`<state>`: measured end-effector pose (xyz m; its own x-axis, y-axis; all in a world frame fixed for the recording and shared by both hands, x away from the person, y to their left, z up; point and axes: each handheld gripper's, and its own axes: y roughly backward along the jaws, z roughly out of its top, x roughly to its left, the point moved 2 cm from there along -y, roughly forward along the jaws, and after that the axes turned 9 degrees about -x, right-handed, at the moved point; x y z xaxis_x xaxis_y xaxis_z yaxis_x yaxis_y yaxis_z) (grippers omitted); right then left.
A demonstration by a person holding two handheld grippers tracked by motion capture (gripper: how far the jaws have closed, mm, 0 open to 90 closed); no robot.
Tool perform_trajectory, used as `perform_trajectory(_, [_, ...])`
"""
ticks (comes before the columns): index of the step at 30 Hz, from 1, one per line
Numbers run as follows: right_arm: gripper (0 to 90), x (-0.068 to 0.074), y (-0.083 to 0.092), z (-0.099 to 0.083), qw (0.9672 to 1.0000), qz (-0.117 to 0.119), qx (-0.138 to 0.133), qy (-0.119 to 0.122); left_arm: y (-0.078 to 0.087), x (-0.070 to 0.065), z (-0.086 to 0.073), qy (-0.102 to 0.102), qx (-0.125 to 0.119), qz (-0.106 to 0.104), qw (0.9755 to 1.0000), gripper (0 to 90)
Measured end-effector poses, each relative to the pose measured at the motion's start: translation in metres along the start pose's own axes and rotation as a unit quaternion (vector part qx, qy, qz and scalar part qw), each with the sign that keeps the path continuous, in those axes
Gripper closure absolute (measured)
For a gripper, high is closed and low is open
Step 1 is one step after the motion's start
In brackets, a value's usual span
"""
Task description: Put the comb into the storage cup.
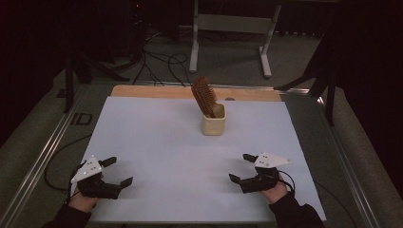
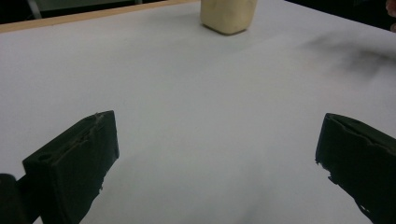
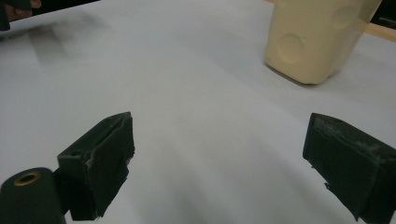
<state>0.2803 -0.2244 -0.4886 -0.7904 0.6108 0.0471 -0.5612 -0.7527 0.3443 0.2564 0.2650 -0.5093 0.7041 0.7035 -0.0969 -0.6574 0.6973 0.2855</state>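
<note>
Left gripper [image 1: 115, 172] and right gripper [image 1: 241, 167] resting wide open, empty, at seven and five o'clock on the white sheet [image 1: 157, 147]. Hairbrush [image 1: 204, 96] upright in cream cup [image 1: 213, 124] at twelve. Probably pre-reach; next, advancing toward brush.

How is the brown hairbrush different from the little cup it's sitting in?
The hairbrush is dark brown; the cup is pale cream. The hairbrush is long and flat and leans to the left; the cup is short and boxy and stands upright on the white table. The hairbrush has rows of bristles; the cup has smooth walls. Both sit together at the far middle of the table, away from both grippers.
</note>
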Motion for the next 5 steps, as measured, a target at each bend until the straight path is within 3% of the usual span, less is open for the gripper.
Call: perform_trajectory(5, [8.6,-0.0001,-0.0003,-0.0003,1.0,-0.003,0.001,0.004,0.0001,-0.0018,0.0019,-0.001,-0.002,-0.002,1.0,0.1])
